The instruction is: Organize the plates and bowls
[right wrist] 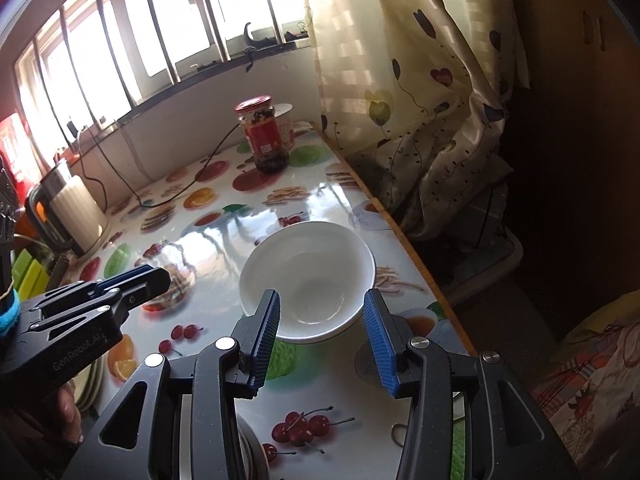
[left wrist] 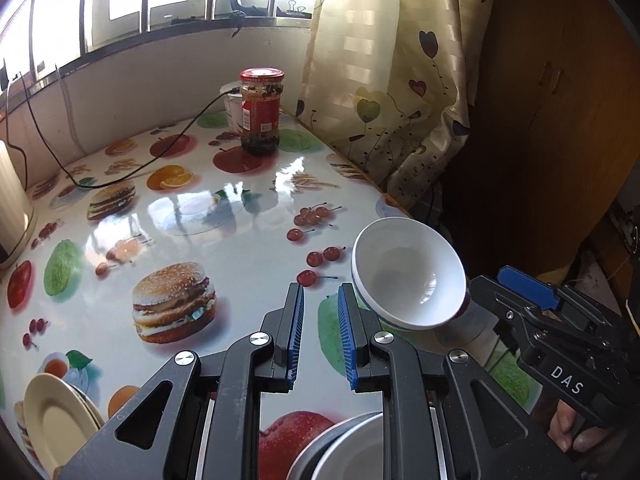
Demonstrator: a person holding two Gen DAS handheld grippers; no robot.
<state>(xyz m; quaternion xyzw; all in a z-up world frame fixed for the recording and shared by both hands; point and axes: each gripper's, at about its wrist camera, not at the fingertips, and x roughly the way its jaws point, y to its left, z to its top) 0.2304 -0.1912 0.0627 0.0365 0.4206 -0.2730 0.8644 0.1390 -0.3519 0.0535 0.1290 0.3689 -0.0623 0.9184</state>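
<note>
While the cream plates (left wrist: 56, 420) wait stacked at the table's (left wrist: 248, 252) near left edge, the left gripper (left wrist: 320, 334) hovers over the printed cloth with its jaws only narrowly apart and nothing between them. Further right, the white bowls (right wrist: 308, 280), which look like two nested, sit near the table's right edge, and the right gripper (right wrist: 322, 338) stands just short of them, jaws parted wider than the near rim but gripping nothing. To take them cleanly, it should probably straddle that rim with one pad inside, one outside, then close firmly before lifting.
</note>
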